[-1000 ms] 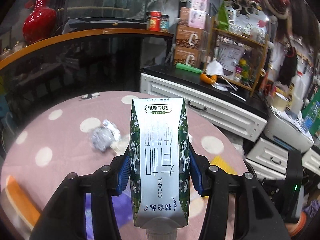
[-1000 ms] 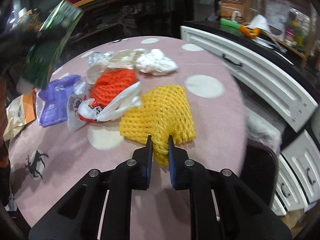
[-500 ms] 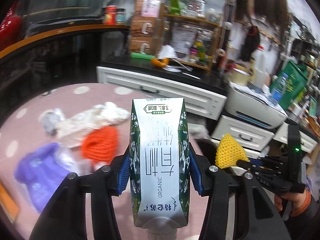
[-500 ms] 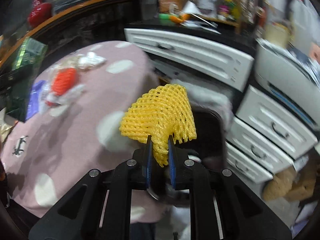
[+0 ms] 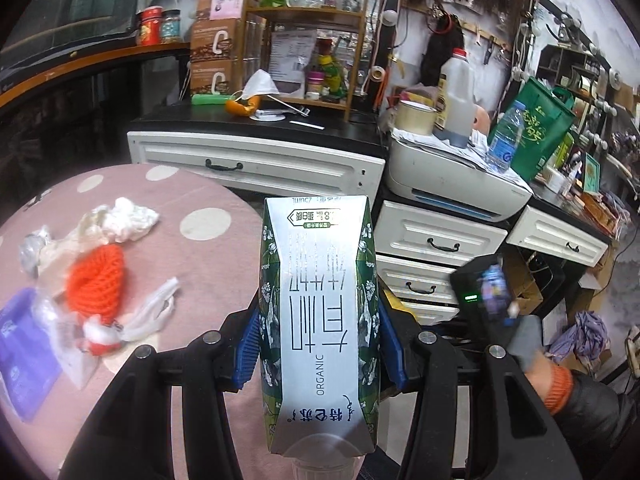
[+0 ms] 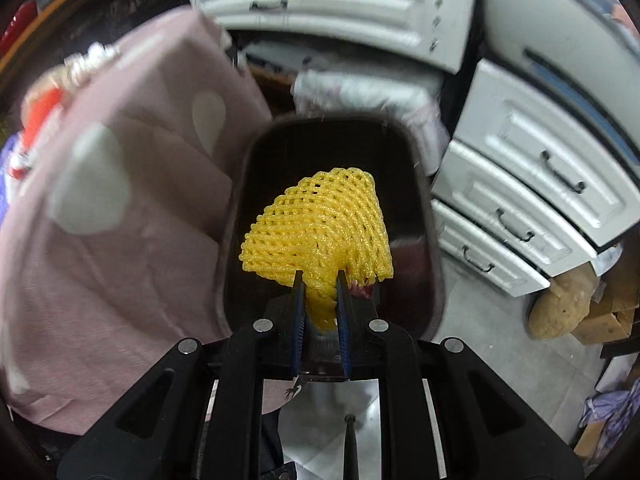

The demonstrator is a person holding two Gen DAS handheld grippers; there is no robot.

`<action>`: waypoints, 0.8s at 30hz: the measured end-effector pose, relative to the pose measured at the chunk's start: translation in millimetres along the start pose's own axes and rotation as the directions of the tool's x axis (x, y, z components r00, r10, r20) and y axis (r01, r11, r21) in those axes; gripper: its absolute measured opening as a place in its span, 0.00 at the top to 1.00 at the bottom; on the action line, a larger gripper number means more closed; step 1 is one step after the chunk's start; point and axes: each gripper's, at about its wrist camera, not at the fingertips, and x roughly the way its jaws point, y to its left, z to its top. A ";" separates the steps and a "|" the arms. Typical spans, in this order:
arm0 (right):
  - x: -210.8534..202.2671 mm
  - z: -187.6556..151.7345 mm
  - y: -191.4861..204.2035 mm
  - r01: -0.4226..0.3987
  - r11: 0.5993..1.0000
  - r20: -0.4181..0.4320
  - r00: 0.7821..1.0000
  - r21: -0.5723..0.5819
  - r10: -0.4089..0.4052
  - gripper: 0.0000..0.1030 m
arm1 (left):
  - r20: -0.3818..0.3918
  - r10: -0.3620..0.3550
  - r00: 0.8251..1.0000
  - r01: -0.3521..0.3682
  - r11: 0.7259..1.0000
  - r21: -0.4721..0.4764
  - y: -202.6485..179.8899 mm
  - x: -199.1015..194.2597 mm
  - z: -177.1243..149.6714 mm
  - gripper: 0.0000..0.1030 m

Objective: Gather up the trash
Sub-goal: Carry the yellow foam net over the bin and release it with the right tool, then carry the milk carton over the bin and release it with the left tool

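Note:
My left gripper [image 5: 319, 344] is shut on a silver and green milk carton [image 5: 318, 320], held upright above the edge of the pink dotted table [image 5: 208, 248]. My right gripper [image 6: 320, 280] is shut on a yellow foam fruit net [image 6: 320, 228], which hangs over the open mouth of a black trash bin [image 6: 240, 216] beside the table. On the table lie an orange foam net [image 5: 96, 280], a purple wrapper [image 5: 20, 344], white tissue [image 5: 128, 216] and clear plastic scraps. The other hand with its gripper shows blurred at the right of the left wrist view.
White drawer units [image 6: 532, 168] stand close behind and to the right of the bin. A printer [image 5: 452, 184] sits on top of them, with a bottle and a jug. Cardboard and a brown sack [image 6: 560, 304] lie on the floor at the right. The pink tablecloth [image 6: 120, 220] hangs beside the bin.
My right gripper carried the yellow net off the table and down over the black bin. My left gripper swung right with the carton, from over the table to its edge.

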 end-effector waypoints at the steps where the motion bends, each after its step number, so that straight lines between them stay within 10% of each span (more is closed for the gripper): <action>1: 11.9 1.7 2.1 0.012 1.000 -0.020 1.000 -0.013 -0.013 0.85 | -0.002 0.003 1.000 -0.003 1.000 0.005 -3.4 1.9 0.3 0.51; 10: 99.4 9.8 9.7 0.058 0.998 -0.179 0.982 -0.035 -0.063 0.85 | -0.034 -0.010 0.999 0.011 1.000 0.021 -17.0 10.7 -5.1 0.51; 13: 110.8 6.6 12.2 0.059 0.998 -0.197 0.978 -0.035 -0.064 0.69 | -0.046 -0.015 0.999 0.016 1.000 0.023 -19.5 14.3 -7.4 0.51; 15: 110.8 4.9 11.8 0.060 0.998 -0.189 0.980 -0.028 -0.065 0.47 | -0.056 -0.027 0.998 0.028 0.999 0.016 -20.5 16.3 -8.6 0.51; 24: 48.1 13.0 -15.7 0.046 0.995 -0.053 0.998 0.083 -0.042 0.40 | -0.088 -0.053 0.995 0.056 0.998 0.036 -36.0 25.0 -14.1 0.51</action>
